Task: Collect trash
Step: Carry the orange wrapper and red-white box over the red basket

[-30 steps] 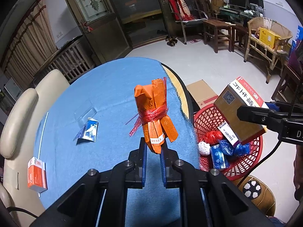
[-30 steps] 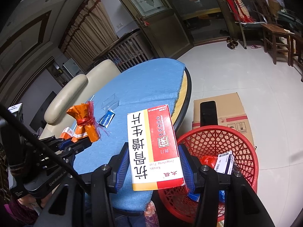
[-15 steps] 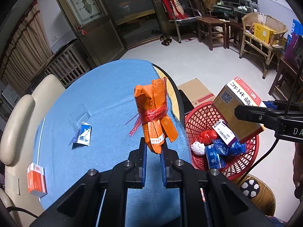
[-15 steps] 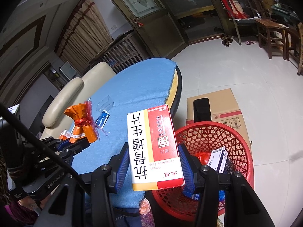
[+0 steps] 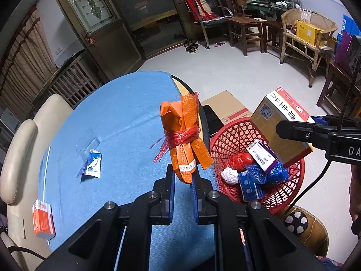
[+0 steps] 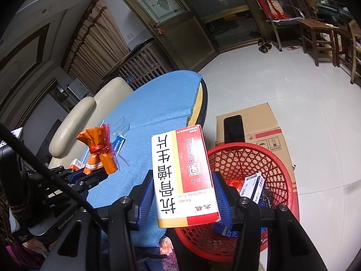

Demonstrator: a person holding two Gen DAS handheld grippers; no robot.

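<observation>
Both hands loaded here. The left tool point(image 5: 182, 176) is nearly closed, pinching the bottom tip of an orange wrapper bundle point(image 5: 183, 135) tied with red string; the bundle stands upright above the blue worktop point(image 5: 117, 117), close to its edge. The right tool point(image 6: 183, 194) sits about half open, its pads pressed on both sides of a red-and-white box point(image 6: 183, 176), which hangs over the near rim of the red basket point(image 6: 277, 171) on the floor beside the worktop.

The basket already holds a few packets and wads, so this looks like the drop stage. To do it well, I'd get the box fully inside the rim before letting go, since it is wide and could catch the edge and tip out. The bundle is held only by a thin tip, so it may swing; carry it level across the worktop edge and release low over the basket.

Left on the worktop: a blue sachet point(image 5: 91, 166) and an orange carton point(image 5: 42, 220).
</observation>
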